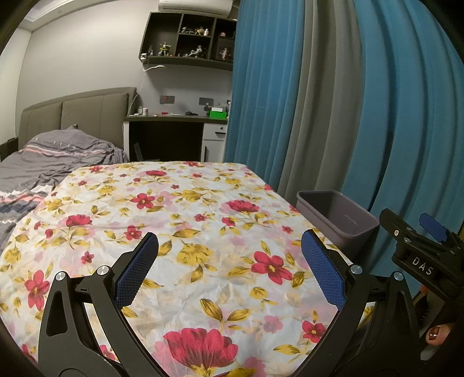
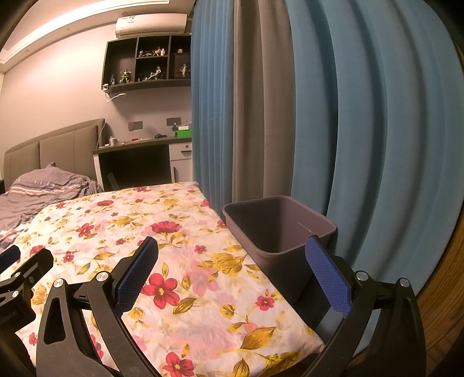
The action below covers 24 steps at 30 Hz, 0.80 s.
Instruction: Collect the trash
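Two claws (image 1: pixel 229 266) (image 2: pixel 232 272) gape above one bin (image 2: pixel 278 229).

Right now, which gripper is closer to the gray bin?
Right. The right gripper hovers open with one finger right at the gray bin; the left gripper is open over the floral tablecloth, farther left.

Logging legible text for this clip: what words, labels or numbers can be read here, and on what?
"DAS": white letters on the right gripper body, left wrist view.
Red digits on the wall clock: too blurred to read.
Label on the air conditioner: too small to read.
Nothing else readable.
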{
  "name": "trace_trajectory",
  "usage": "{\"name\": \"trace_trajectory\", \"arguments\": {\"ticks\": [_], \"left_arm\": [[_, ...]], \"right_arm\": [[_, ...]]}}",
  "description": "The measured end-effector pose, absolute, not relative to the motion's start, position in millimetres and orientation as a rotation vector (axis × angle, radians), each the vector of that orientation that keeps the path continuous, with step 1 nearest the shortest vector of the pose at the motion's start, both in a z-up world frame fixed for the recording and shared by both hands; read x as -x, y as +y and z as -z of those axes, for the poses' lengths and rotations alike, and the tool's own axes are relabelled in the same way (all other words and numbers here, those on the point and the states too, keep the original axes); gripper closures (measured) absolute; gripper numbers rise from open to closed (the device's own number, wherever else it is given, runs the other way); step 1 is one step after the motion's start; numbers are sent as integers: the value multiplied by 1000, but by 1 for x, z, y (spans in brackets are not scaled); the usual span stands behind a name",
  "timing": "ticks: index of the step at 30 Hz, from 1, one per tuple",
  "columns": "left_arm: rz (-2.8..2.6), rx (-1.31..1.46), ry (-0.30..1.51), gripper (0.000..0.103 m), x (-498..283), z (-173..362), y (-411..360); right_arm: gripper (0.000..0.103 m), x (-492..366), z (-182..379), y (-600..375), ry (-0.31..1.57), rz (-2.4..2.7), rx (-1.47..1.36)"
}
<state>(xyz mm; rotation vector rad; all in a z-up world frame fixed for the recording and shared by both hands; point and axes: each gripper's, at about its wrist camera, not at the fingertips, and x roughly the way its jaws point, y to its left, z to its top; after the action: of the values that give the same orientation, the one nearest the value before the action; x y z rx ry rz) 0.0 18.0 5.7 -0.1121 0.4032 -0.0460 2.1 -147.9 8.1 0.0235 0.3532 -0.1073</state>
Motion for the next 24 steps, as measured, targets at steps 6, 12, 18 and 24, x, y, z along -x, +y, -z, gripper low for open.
{"name": "trace_trajectory", "arguments": {"ticks": [6,12,18,24], "left_arm": [[46,112,402,6,0,-6,18],[46,113,402,6,0,-6,18],[46,112,402,6,0,-6,18],[47,113,402,6,0,-6,18]], "right_arm": [[6,-2,-8,-149,353,108,-25],[6,-2,-8,-149,352,107,-25],[6,-2,-8,-149,352,107,-26],[6,-2,-8,-149,352,107,-27]]}}
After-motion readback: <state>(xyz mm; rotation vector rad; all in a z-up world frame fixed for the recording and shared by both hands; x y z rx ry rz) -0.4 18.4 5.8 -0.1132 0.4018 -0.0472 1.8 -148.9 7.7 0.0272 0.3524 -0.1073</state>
